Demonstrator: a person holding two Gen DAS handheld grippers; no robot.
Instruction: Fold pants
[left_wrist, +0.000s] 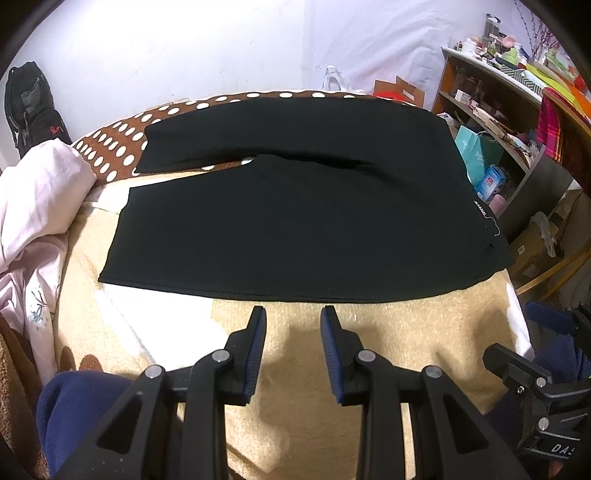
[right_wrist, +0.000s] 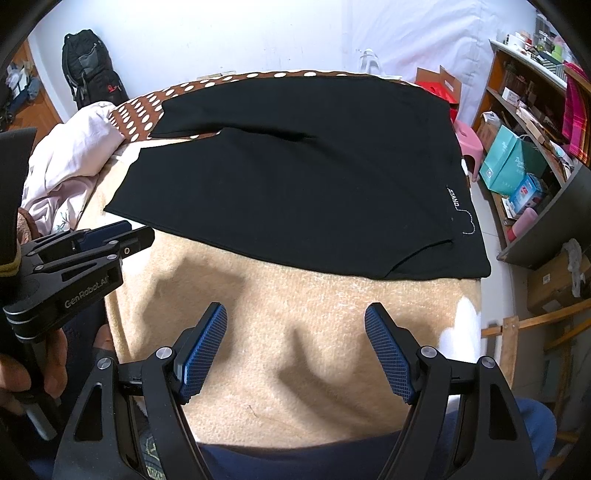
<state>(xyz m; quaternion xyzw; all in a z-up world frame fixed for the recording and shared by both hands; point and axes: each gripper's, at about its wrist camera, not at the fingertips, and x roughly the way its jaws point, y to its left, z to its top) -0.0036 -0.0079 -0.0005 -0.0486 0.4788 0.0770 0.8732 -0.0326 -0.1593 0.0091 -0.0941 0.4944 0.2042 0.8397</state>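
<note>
Black pants (left_wrist: 295, 221) lie flat across the bed, waistband at the right with a small white logo (left_wrist: 480, 212), both legs stretching left. The same pants (right_wrist: 295, 184) fill the middle of the right wrist view. My left gripper (left_wrist: 293, 314) hovers over the beige blanket just short of the pants' near edge, jaws open with nothing between them. My right gripper (right_wrist: 295, 314) stands open wider, also empty, a little back from the near edge. The left gripper's body (right_wrist: 74, 266) shows at the left of the right wrist view, held by a hand.
A beige blanket (left_wrist: 332, 350) covers the near bed; a brown polka-dot cover (left_wrist: 118, 147) lies beyond. Crumpled pink bedding (left_wrist: 37, 206) piles at the left. Cluttered shelves (left_wrist: 517, 110) and bags stand at the right, a black backpack (left_wrist: 29, 103) against the wall.
</note>
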